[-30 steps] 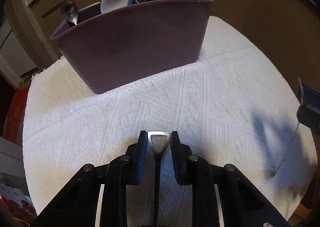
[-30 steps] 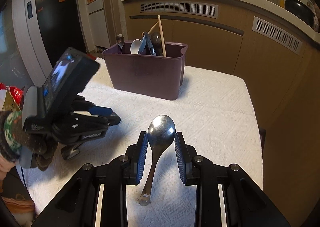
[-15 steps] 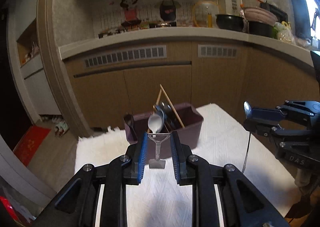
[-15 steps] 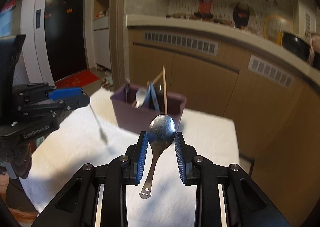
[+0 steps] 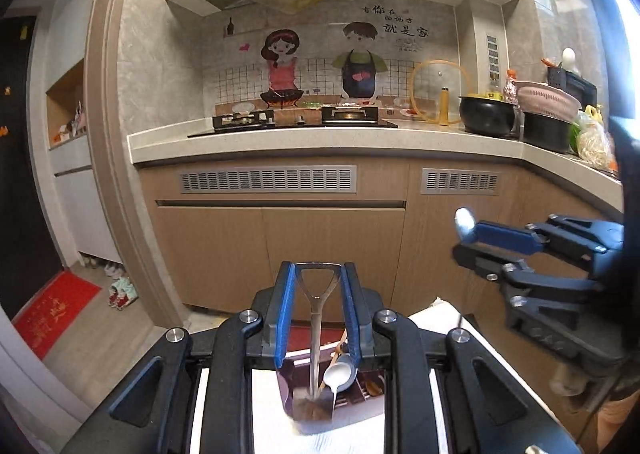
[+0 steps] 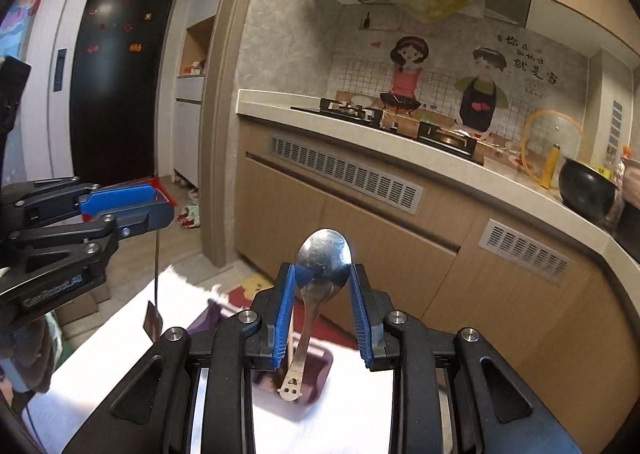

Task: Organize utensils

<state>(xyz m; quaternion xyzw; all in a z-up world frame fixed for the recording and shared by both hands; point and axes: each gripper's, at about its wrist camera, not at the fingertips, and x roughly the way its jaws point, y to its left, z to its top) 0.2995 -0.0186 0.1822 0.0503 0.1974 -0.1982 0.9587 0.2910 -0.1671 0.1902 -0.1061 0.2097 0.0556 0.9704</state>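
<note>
Left gripper (image 5: 316, 310): you're pinching the shovel-shaped steel utensil with the triangular loop handle (image 5: 315, 338), blade hanging down.
Right gripper (image 6: 323, 310): clamped on the bowl of the shiny steel spoon (image 6: 322, 268), handle dangling.
Bin: dark purple plastic utensil caddy (image 5: 344, 394) sits below on the white textured cloth (image 6: 344, 410), already holding a white spoon (image 5: 339, 374).
Progress: I'd say mid-task, both pieces not yet dropped in.

Purple bin (image 5: 289, 394), silver spoon (image 6: 325, 266), white cloth (image 6: 344, 414).
</note>
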